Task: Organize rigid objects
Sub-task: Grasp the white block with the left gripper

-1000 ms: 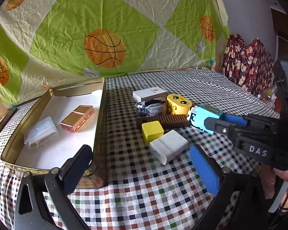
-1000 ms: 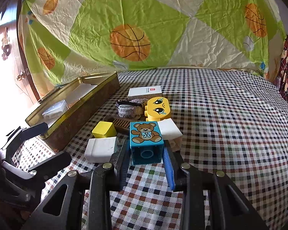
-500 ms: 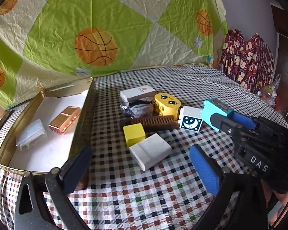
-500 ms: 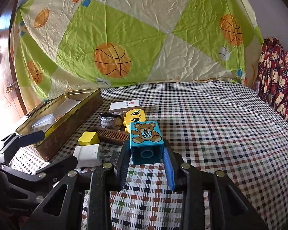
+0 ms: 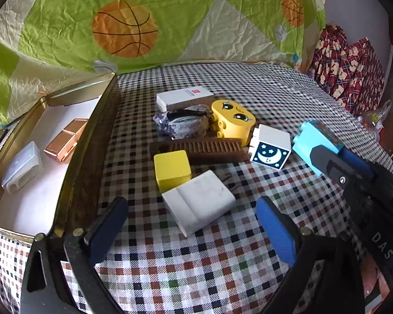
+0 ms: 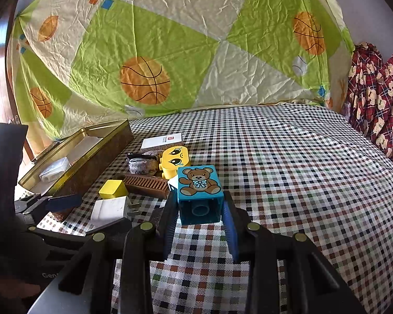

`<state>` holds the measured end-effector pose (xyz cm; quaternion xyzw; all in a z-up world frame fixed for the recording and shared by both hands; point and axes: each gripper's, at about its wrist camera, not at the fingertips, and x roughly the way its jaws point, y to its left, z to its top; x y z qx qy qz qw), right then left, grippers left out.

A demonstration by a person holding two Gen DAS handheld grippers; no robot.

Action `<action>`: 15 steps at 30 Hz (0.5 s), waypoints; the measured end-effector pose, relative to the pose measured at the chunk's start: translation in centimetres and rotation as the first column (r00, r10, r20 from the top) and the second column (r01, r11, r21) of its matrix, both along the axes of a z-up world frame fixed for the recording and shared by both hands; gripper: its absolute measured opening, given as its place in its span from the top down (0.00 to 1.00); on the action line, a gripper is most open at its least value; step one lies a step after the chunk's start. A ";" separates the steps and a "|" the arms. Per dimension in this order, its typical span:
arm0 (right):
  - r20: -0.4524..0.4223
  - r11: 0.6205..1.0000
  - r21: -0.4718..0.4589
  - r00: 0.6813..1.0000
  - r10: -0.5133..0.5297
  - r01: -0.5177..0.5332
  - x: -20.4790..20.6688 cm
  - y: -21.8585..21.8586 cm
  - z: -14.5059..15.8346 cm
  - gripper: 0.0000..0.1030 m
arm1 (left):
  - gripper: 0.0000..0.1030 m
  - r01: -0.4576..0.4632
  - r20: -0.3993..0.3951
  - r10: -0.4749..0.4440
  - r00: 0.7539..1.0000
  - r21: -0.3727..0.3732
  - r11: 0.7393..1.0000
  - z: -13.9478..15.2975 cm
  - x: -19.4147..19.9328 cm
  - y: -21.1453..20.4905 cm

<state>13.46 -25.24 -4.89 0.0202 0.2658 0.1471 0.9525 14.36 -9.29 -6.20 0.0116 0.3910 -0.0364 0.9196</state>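
Tin (image 6: 65,162) is lying ahead-left of the right gripper (image 6: 200,209), which is clamping the bear block (image 6: 199,193). Left gripper (image 5: 194,225) is hovering wide open, charger (image 5: 199,202) just ahead between its fingers, long axis slanting across.

Both wrist views look down, close, sharing the checked tablecloth (image 5: 196,261).

I'm seeing glossy plastic on the teddy block (image 6: 199,195), woven checked cloth (image 6: 288,170) underneath, and shiny brass-toned metal tin (image 5: 90,141) at nine o'clock.
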 end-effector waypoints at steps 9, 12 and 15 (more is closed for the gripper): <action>-0.011 1.000 -0.012 1.000 0.004 -0.004 0.3 0.3 -0.1 0.66 | 0.23 0.027 -0.093 -0.030 0.995 -0.030 0.999 -0.9 1.5 -0.3; -0.011 1.000 -0.020 1.000 0.007 -0.007 0.2 0.4 -0.2 0.66 | 0.27 0.018 -0.088 -0.022 0.996 -0.040 0.999 -0.8 1.3 -0.1; -0.008 0.999 -0.033 1.000 0.008 -0.008 0.1 0.6 -0.2 0.66 | 0.38 0.019 -0.072 -0.024 0.997 -0.065 0.998 -0.9 0.9 0.2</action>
